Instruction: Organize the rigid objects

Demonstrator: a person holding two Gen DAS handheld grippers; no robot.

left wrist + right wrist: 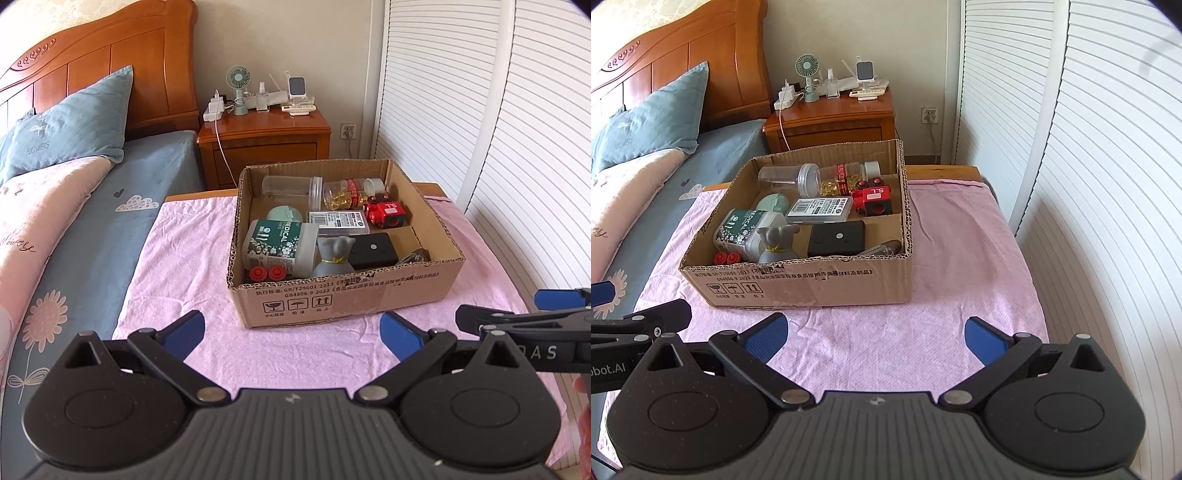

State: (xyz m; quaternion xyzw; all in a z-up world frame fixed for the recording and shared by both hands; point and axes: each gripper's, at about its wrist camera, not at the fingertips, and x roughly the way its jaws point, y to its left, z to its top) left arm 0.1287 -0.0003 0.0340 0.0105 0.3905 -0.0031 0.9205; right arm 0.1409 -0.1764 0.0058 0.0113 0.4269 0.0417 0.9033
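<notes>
On the tabletop (177, 258), covered w/ a pink cloth, a cardboard box (354, 295) sits toward the far edge, nearer the left side. Inside: green medical bottle (275, 240) at near-left w/ grey figurine (332, 254) beside it, black device (373, 249) near-right, red toy (386, 212) & clear jars (291, 186) along far wall. Left claw (291, 332) & right claw (875, 332) both spread apart, empty, over the near edge.

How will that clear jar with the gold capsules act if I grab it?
The capsule jar lies on its side in the cardboard box, so it would probably roll if nudged. Its smooth clear plastic looks rigid but possibly slippery. Only partly filled, it is likely light, with capsules shifting inside.
</notes>
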